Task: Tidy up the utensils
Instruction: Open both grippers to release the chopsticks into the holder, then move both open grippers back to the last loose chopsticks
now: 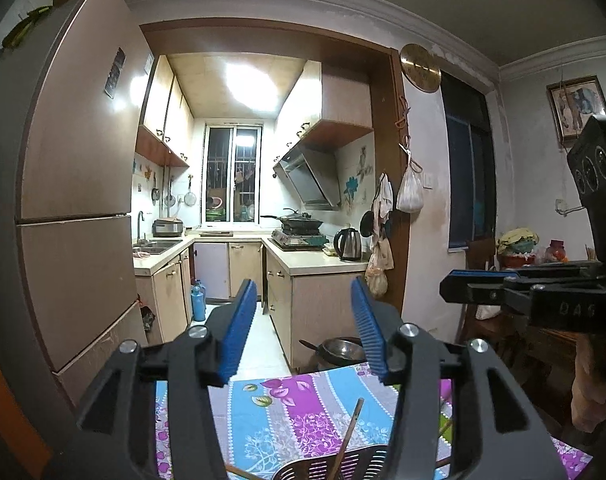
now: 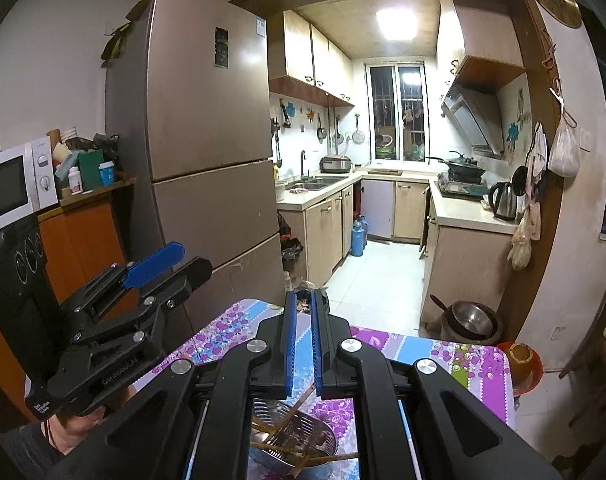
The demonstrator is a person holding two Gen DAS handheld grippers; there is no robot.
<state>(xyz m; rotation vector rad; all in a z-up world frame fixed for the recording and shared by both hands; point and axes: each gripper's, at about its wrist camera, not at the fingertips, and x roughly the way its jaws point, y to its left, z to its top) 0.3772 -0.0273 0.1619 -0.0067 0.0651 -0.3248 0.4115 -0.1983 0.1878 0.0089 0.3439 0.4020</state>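
Up above a table with a flowered cloth, the left gripper hangs with its blue-padded fingers spread wide and nothing between them. Below it lie a black slotted spatula and a chopstick leaning across it. The right gripper has its fingers drawn nearly together, only a thin slit between the pads, and grips nothing. Under it a metal bowl on the cloth holds several chopsticks lying crossed. Seen from the right wrist, the left gripper's body bears small white lettering too blurred to read surely. Seen from the left wrist, the right one shows raised letters, possibly "DAG".
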